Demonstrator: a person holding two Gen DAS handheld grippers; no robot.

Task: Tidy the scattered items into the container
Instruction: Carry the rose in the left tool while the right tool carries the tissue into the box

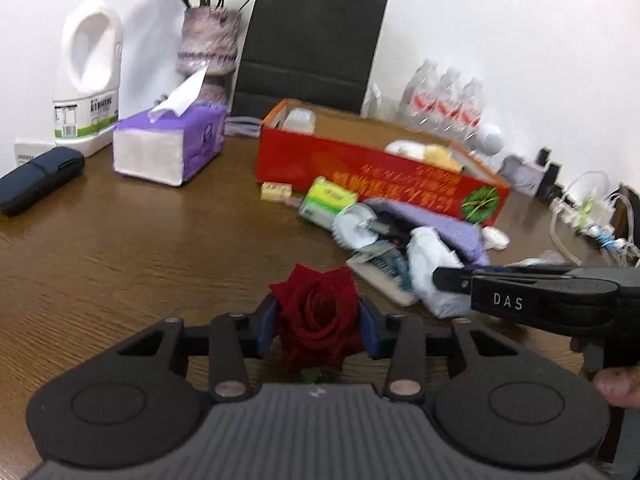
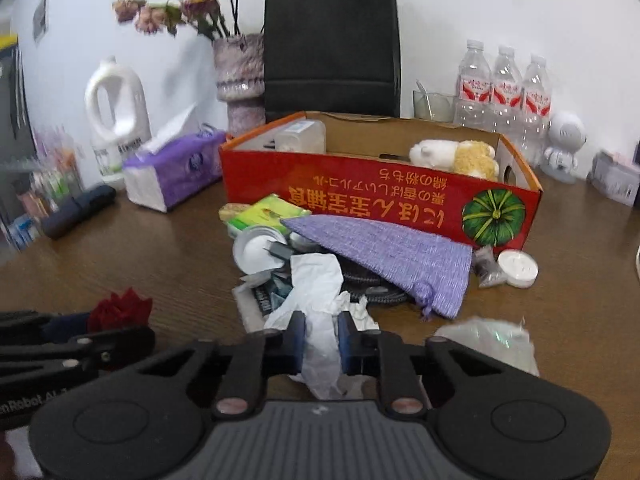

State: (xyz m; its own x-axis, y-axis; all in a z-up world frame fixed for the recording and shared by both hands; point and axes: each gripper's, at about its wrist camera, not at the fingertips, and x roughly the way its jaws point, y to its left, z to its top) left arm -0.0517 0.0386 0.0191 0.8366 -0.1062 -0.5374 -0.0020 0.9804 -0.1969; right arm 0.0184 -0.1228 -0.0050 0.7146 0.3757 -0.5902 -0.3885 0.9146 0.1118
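The left gripper (image 1: 318, 330) has its jaws closed on a rose (image 1: 318, 316), held above the desk (image 1: 140, 240) in front of the red box (image 2: 380, 196). The right gripper (image 2: 321, 340) pinches crumpled tissue (image 2: 320, 296) from the pile just before the box.

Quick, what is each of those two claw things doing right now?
Left gripper: closed on the red rose.
Right gripper: closed on the crumpled white tissue.

Place: a lived-in home room.
Signs: brown wooden worktop (image 2: 120, 248), purple tissue pack (image 2: 172, 172), white detergent jug (image 2: 116, 120), dried flowers in knitted vase (image 2: 240, 68).
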